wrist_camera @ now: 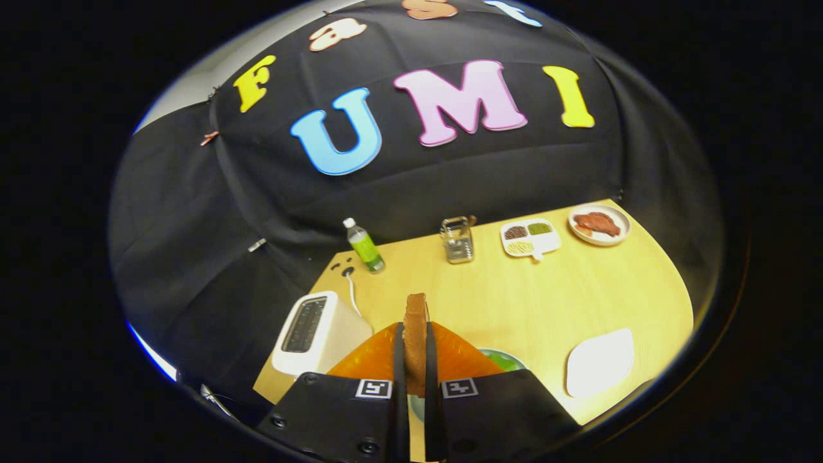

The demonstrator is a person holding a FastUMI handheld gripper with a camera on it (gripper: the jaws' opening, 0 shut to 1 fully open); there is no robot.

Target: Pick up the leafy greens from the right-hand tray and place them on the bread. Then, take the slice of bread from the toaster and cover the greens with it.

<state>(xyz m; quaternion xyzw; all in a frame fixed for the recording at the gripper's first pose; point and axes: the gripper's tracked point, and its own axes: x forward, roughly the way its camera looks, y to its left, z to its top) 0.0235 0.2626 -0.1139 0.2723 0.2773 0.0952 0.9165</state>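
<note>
A brown slice of bread [416,334] stands on edge between the two fingers, with my gripper [415,350] shut on it above the table. Just below and to the right of the fingers, part of a pale plate [418,406] shows with leafy greens [503,360] lying on it; whatever lies under the greens is hidden by the fingers. The white toaster [316,333] stands to the left of the fingers, its slots dark. A white tray [600,362] lies to the right of the fingers with nothing on it.
Along the far edge of the wooden table [527,296] stand a green bottle [364,246], a metal grater [457,240], a divided white dish [530,237] and a plate with meat [599,224]. A white cord [352,290] runs behind the toaster.
</note>
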